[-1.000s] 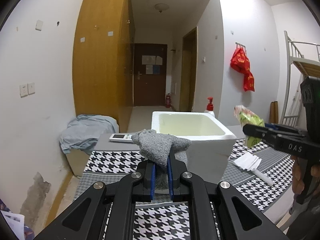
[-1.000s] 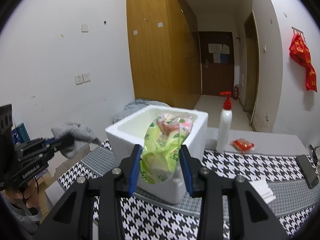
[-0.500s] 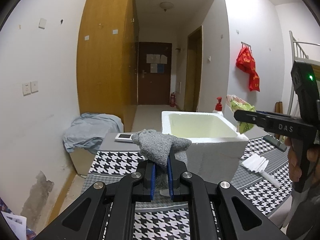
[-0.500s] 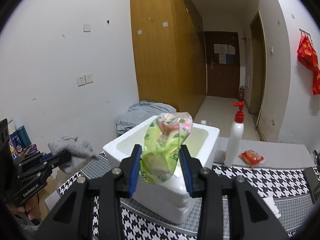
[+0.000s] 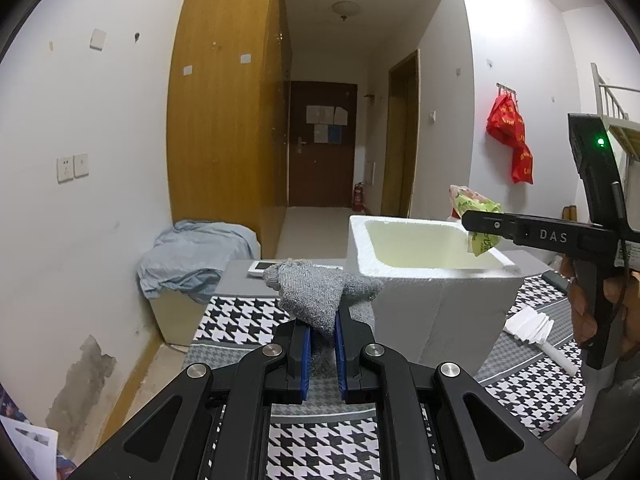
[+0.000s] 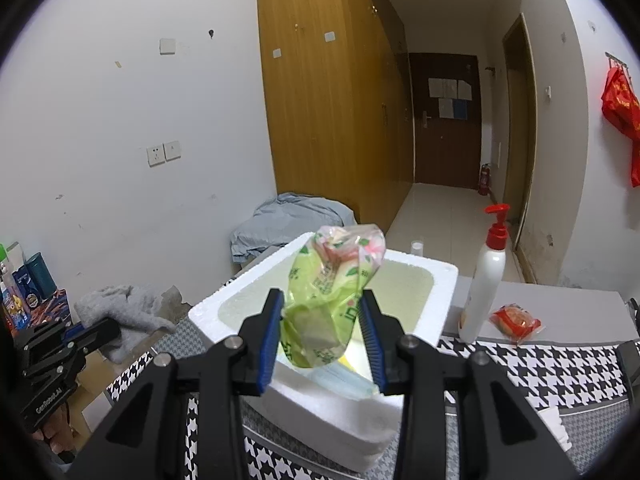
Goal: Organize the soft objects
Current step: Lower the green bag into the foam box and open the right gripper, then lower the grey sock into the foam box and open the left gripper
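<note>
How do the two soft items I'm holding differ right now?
The grey knit cloth is matte and woven; the green packet is glossy printed plastic. The left gripper pinches the cloth beside the foam box; the right gripper holds the packet over the box opening. Both are off the table.

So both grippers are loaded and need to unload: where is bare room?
The foam box is mostly bare; only a blue sheet lies at its near wall. Free too: the houndstooth cloth left of the box. Crowded: right of it, by the pump bottle, red packet and tissues.
</note>
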`<state>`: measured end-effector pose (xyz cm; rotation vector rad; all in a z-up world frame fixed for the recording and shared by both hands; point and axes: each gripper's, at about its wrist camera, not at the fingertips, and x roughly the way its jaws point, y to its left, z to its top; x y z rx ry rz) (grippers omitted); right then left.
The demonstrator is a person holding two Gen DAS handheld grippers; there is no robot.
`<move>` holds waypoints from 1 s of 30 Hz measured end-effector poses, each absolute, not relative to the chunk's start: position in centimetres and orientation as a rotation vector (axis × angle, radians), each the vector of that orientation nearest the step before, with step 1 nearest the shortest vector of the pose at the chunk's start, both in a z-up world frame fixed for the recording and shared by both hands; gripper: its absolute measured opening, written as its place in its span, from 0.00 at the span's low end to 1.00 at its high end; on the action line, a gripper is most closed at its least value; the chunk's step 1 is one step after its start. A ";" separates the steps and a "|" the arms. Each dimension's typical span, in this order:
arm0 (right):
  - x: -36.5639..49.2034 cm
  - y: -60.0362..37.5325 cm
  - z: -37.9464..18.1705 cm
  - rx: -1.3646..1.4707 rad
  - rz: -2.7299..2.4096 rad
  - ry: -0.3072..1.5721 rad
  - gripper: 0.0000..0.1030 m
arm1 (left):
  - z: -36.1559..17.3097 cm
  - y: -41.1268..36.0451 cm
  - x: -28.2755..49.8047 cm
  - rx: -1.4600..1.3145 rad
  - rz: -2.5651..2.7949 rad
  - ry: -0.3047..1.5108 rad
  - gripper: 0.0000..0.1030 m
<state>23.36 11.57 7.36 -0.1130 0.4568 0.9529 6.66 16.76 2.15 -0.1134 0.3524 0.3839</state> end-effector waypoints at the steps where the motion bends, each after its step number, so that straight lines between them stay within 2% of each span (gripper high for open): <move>1: 23.4 11.8 7.3 -0.120 0.955 0.460 0.41 | 2.0 16.9 6.6 -0.116 0.387 0.355 0.10; 14: 24.1 13.5 7.0 -0.136 0.942 0.482 0.42 | 1.8 17.9 5.9 -0.140 0.404 0.350 0.10; 16: 24.1 13.6 6.9 -0.143 0.938 0.478 0.58 | 1.8 17.9 5.9 -0.141 0.406 0.348 0.10; 17: 24.1 13.7 6.8 -0.148 0.932 0.474 0.71 | 1.8 17.9 5.8 -0.141 0.406 0.347 0.10; 18: 24.1 13.6 6.9 -0.145 0.926 0.467 0.77 | 1.9 17.9 5.8 -0.143 0.410 0.347 0.10; 30: 23.8 12.1 7.2 -0.119 0.930 0.463 0.81 | 2.7 17.4 5.9 -0.125 0.398 0.331 0.10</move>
